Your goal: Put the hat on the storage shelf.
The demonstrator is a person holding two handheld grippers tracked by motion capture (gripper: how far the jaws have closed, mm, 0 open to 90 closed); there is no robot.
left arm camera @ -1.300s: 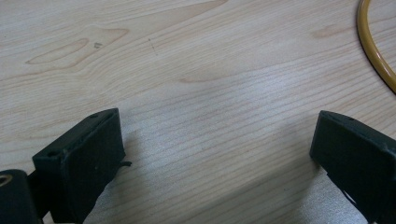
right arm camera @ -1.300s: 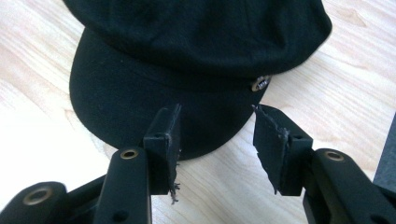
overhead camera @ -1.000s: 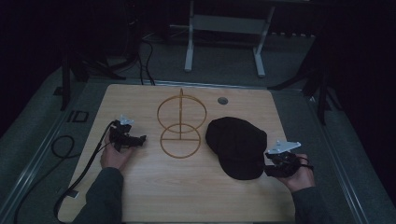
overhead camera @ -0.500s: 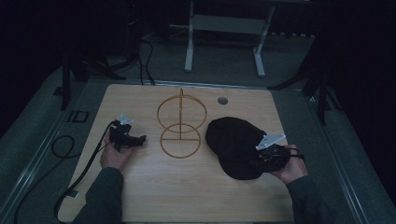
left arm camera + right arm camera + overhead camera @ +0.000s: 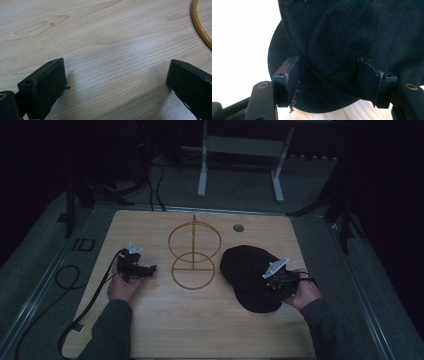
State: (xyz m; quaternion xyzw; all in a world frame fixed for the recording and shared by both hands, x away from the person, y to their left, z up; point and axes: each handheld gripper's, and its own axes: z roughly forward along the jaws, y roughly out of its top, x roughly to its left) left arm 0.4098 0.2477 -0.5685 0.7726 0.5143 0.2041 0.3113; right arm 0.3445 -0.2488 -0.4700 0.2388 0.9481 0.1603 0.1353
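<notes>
The right gripper (image 5: 270, 287), its jaws just opened wide, straddles the brim of the black cap (image 5: 247, 270) lying on the wooden table (image 5: 200, 330), beside the gold wire stand (image 5: 193, 252). The left gripper (image 5: 145, 269) rests spread, empty.

A: From my seat, the wire stand (image 5: 194, 254) sits mid-table (image 5: 200, 330), with the cap (image 5: 247, 272) just to its right.

B: I see the left gripper (image 5: 150, 269) left of the stand, apart from it. And the right one?

A: The right gripper (image 5: 272, 290) is at the cap's near right edge, cap brim between its jaws.
</notes>
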